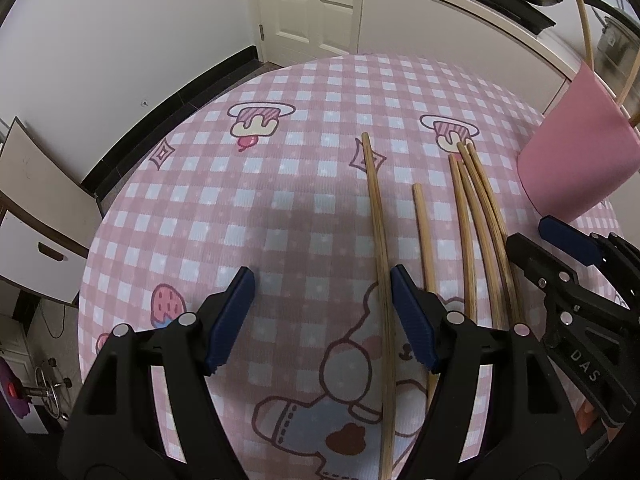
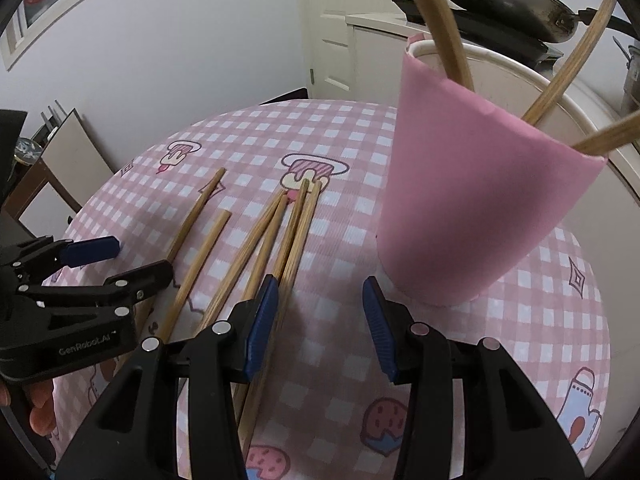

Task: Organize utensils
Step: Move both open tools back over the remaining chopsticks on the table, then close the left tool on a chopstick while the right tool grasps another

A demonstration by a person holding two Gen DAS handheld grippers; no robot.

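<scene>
Left wrist view: the left gripper (image 1: 322,312) hangs over the pink checked tablecloth (image 1: 280,184) with its jaws spread wide and nothing pinched. One wooden chopstick (image 1: 380,240) lies just inside the right-hand pad, its long axis running away from the camera. Right of it lies a shorter-looking chopstick (image 1: 425,240), then a bundle of four chopsticks (image 1: 478,216) fanned slightly, all pointing the same way, tips toward a cake print on the cloth. Beyond them, at the far right, stands the pink cup (image 1: 576,160) with chopsticks already upright inside, leaning on its rim.

In the right wrist view, the right gripper (image 2: 320,320) has its jaws parted with bare cloth between them; its left pad sits just beside, perhaps touching, the nearest chopsticks of the bundle. Those chopsticks angle away to the upper right. The cup stands just beyond the right pad.
</scene>
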